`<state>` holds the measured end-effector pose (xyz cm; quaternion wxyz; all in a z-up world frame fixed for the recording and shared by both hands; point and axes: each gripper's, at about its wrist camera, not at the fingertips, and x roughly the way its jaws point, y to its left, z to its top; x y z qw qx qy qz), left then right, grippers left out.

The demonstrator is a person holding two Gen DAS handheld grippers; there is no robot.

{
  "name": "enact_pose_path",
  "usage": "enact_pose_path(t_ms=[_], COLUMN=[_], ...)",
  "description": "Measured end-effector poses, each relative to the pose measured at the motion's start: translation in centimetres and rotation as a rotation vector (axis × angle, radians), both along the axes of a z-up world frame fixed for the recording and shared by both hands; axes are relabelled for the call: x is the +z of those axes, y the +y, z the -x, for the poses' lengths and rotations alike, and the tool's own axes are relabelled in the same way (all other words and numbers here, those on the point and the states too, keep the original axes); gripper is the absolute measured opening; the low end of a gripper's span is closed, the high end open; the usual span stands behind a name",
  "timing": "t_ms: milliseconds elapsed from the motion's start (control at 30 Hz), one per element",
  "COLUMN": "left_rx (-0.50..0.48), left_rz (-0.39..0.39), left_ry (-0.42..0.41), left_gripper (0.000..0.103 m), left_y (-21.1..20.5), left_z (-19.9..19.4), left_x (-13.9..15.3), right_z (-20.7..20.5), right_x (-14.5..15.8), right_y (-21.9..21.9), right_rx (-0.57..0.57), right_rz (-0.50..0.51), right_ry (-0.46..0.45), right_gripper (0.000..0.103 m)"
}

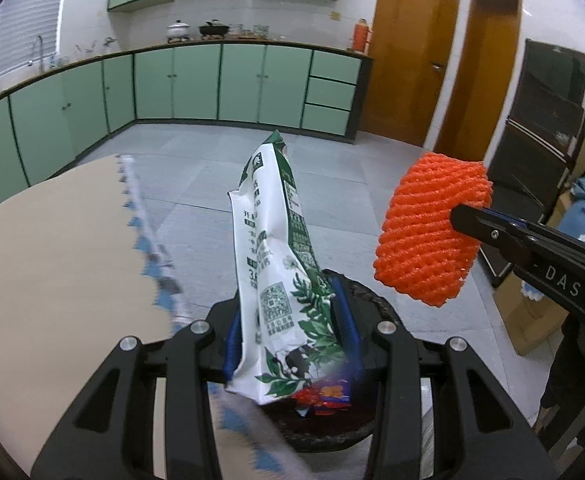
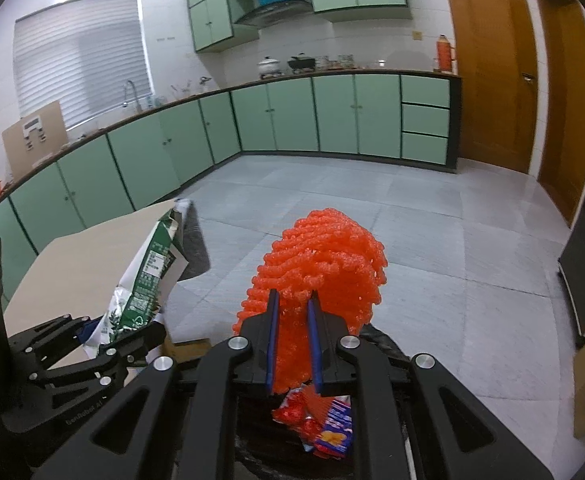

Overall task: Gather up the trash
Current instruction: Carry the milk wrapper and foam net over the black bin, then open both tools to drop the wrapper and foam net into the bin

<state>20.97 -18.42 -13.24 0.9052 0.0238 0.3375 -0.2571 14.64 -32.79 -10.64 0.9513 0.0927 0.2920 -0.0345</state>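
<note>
Left tool (image 1: 292,332) is clamped on a white-and-green bag (image 1: 276,272), which stands up between its pads over the black bin (image 1: 368,300) just below. Right tool (image 2: 294,312) is pinched narrow on an orange foam net (image 2: 324,264), held beside the bag above the same bin. A red wrapper (image 2: 324,424) lies inside the bin under both tools; the tan surface (image 1: 52,248) sits left of the left tool.

Left hand-held gripper (image 1: 288,340), low centre of its view, clamps a bag (image 1: 276,280). Right hand-held gripper (image 2: 294,340), low centre, pinches an orange net (image 2: 324,264), tilted downward.
</note>
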Motion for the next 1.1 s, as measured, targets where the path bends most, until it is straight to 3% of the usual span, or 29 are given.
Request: enact_pose_path(t_ms=[500, 667, 967, 1033, 1100], left_rx=[-0.053, -0.053, -0.033, -0.024, -0.016], left_rz=[-0.025, -0.026, -0.022, -0.016, -0.013], left_ry=[0.015, 0.039, 0.052, 0.051, 0.043], left_gripper=[0.039, 0.046, 0.055, 0.057, 0.061], left_y=[-5.0, -5.5, -5.5, -5.2, -5.0], left_z=[-1.1, -1.7, -2.2, -2.3, -2.2], left_x=[-2.5, -2.7, -2.4, -2.1, -1.7], right_z=[0.4, -0.5, -0.5, -0.3, 0.0], right_x=[-2.4, -3.4, -5.6, -5.7, -5.5], right_y=[-4.2, -4.7, -6.1, -6.3, -6.4], right_rx=[-0.071, -0.069, -0.094, -0.105, -0.113], right_rz=[-0.014, -0.016, -0.049, -0.051, -0.047], right_ry=[0.04, 0.068, 0.112, 0.114, 0.108], right_gripper=[0.013, 0.017, 0.043, 0.059, 0.068])
